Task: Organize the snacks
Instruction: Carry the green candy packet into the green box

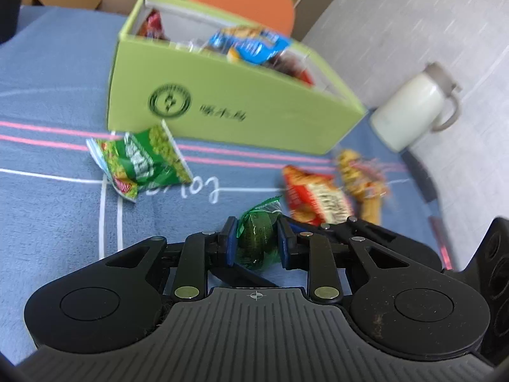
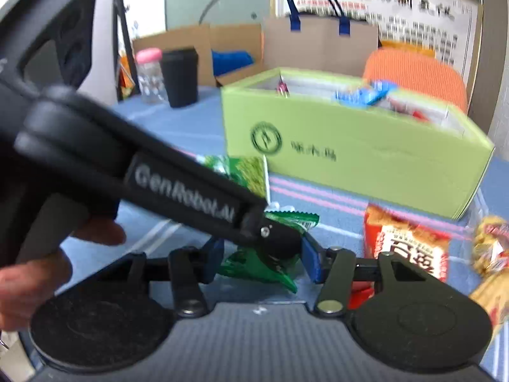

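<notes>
Two grippers in view. Left gripper [image 1: 257,238]: jaws clamped on small crinkled dark-green foil candy wrapper [image 1: 257,242], held just above blue cloth-covered tabletop [image 1: 47,197] w/ pink & white stripes. Right gripper [image 2: 261,258]: jaws apart, blue pads [image 2: 310,259] either side of same green wrapper [image 2: 270,270], not clamped; left gripper's black arm w/ "GenRobot.AI" lettering crossing in front from upper left.

Loose snacks on tabletop: green peas-print snack bag [image 1: 143,162], near front corner of box; red & white printed snack packet [image 1: 313,199], right of wrapper; yellow-orange clear-wrapped snack pack [image 1: 362,181], just beside red packet.

Lime-green open-top cardboard box w/ dark round logo [image 1: 229,108]: behind loose snacks, holding blue-wrapped packet [image 1: 254,44] plus red ones; exact contents blurred.

Other: white lidded jug w/ handle [image 1: 416,108], right of box; orange chair back [image 1: 248,3] behind box; black tumbler [image 2: 179,78] & pink-lidded clear jar [image 2: 149,74] at far tabletop edge; brown paper bag w/ blue handles [image 2: 318,41] beyond.
</notes>
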The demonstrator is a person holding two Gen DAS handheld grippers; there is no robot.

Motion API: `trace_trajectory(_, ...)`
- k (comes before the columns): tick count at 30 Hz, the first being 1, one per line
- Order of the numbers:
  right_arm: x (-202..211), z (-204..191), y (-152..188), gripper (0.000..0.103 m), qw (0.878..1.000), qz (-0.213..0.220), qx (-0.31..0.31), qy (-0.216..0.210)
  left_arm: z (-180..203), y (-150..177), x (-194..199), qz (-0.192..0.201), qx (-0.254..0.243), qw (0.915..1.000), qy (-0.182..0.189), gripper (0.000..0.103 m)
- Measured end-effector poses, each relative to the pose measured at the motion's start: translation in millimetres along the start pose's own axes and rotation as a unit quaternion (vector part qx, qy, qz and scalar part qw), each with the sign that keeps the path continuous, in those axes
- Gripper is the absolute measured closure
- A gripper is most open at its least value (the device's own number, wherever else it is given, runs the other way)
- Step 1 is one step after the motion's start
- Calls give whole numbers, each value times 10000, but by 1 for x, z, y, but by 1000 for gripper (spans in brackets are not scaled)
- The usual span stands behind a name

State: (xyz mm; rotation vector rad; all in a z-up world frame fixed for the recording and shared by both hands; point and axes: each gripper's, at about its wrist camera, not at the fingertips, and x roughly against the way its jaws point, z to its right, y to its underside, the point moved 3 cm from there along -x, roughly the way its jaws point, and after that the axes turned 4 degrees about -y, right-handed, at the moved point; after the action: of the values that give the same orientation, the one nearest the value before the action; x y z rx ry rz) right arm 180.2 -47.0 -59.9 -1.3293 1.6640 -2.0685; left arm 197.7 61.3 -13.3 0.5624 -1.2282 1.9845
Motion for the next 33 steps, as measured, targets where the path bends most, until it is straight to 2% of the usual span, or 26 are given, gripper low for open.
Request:
trace_trajectory(4, 15, 4, -35, 38, 9990, 399, 188, -5, 12, -26, 25, 386, -142, 9990, 149, 101)
trace_trajectory(9, -1, 27, -102, 37, 9956, 828, 445, 22, 20, -95, 36, 884, -290, 9956, 89, 101)
trace_trajectory(12, -28, 49, -135, 37, 9957, 819, 429, -20, 19, -137, 25, 1020, -307, 9942, -121, 101)
trace_trajectory(16, -71, 71, -160, 37, 9977, 579, 304, -181, 5, -173, -1, 928, -193, 9946, -417, 99)
trace_trajectory(18, -78, 81, -163, 31, 9981, 535, 160, -276, -4, -183, -12, 927, -149, 9940, -562, 93)
trace_trajectory(19, -77, 85, -163, 30, 9981, 549, 107, -266, -8, -186, -13, 994, -164, 9928, -652, 81)
trace_trajectory(20, -70, 90, -162, 28, 9977, 630, 84, -225, -11, -187, -11, 1057, -166, 9915, -737, 75)
trace_trajectory(21, -60, 93, -160, 22, 9970, 754, 60, -173, -12, -186, -6, 1149, -169, 9904, -752, 68)
trace_trajectory(23, -29, 101, -147, 11, 9947, 1025, -13, -54, -11, -177, 6, 1338, -177, 9892, -566, 64)
trace_trajectory(27, 27, 114, -91, 10, 9922, 1119, -505, 199, 3, -138, 30, 1434, -355, 9890, -50, 49)
trace_trajectory(28, 36, 117, -74, 10, 9910, 1085, -757, 197, 9, -124, 32, 1387, -423, 9894, 84, 45)
trace_trajectory(31, 54, 117, -22, 10, 9857, 855, -1411, 332, 25, -83, 15, 932, -536, 9934, 399, 46)
trace_trajectory(33, 53, 110, 0, 10, 9838, 717, -1612, 329, 34, -61, -7, 581, -562, 9958, 426, 47)
